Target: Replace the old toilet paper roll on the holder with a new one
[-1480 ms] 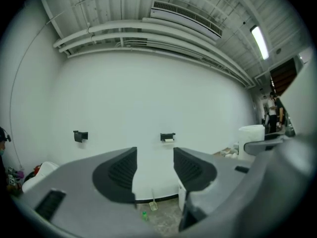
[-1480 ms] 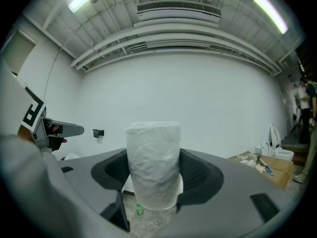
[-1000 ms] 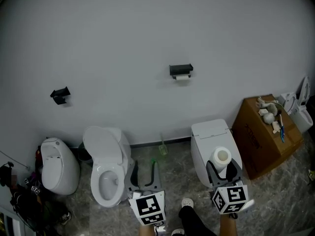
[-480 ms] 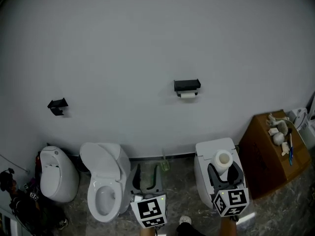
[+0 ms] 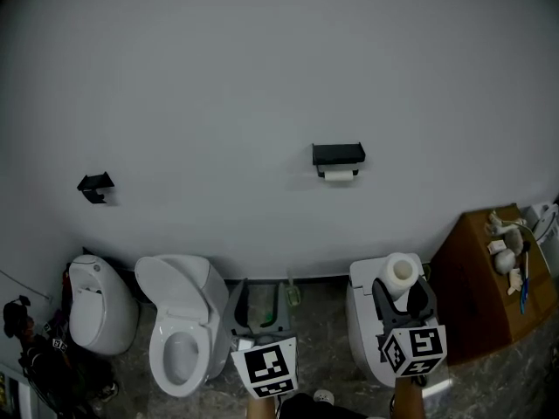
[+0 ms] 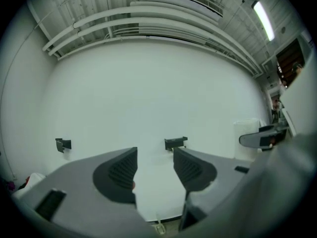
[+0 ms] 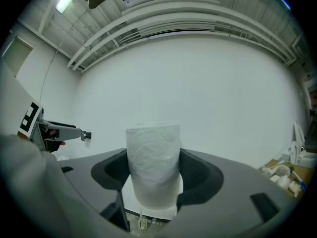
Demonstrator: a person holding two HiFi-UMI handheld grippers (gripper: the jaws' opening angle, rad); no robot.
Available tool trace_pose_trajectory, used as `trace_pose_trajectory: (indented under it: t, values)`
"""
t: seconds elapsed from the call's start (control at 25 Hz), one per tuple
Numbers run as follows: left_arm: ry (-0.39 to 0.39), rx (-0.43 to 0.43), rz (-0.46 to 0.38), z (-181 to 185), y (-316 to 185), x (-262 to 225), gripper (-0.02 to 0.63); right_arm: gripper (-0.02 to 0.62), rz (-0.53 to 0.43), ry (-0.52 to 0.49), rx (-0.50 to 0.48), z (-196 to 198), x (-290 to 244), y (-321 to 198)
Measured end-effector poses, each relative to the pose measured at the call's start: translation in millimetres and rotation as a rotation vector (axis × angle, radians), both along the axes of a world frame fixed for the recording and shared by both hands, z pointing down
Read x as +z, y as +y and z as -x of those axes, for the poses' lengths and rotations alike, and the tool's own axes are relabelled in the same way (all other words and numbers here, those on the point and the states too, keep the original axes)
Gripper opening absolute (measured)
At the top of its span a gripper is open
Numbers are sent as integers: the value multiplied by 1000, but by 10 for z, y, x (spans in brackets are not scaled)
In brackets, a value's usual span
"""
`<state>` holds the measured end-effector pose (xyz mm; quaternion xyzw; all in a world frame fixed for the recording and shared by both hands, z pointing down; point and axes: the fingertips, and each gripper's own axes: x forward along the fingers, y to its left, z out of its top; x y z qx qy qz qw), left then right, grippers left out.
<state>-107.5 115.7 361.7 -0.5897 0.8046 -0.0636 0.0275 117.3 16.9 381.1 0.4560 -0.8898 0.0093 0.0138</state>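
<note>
New roll: white toilet paper roll (image 5: 399,273) (image 7: 152,165), standing upright with its core hole facing up, held in the air well below the holder and slightly to its right, apart from it.
Right gripper: right gripper (image 5: 400,289) (image 7: 152,173) has its fingers (image 7: 199,175) closed against both sides of the roll, gripping its lower half; the upper half stands clear above them.
Holder: black wall holder (image 5: 338,154) (image 6: 176,143) fixed on the white wall (image 5: 262,77), seen between the left fingers in the left gripper view.
Old roll: thin white roll (image 5: 340,174) hanging just under the holder.
Left gripper: left gripper (image 5: 258,308) (image 6: 154,168) has its fingers (image 6: 121,170) parted with nothing between them, low and pointed at the wall, beside the right gripper.
Second bracket: small black wall bracket (image 5: 94,184) (image 6: 63,144), far left on the wall.
Closed toilet: white, lid down (image 5: 365,317), below the right gripper.
Open toilet: white, lid raised (image 5: 179,339), left of the left gripper.
Far-left fixture: low white unit (image 5: 92,304) against the wall; type unclear.
Cardboard box: brown box (image 5: 485,286) at right, small items on top, too small to tell.
Floor: grey marbled tile (image 5: 515,365).
</note>
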Motion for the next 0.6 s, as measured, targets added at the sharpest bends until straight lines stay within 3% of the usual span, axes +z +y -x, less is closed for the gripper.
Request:
trace_pose_trajectory:
  t: [0.6]
  values:
    - [1,49,-7,275,-1097,137,212,299,-3,12,57,217,113,-971]
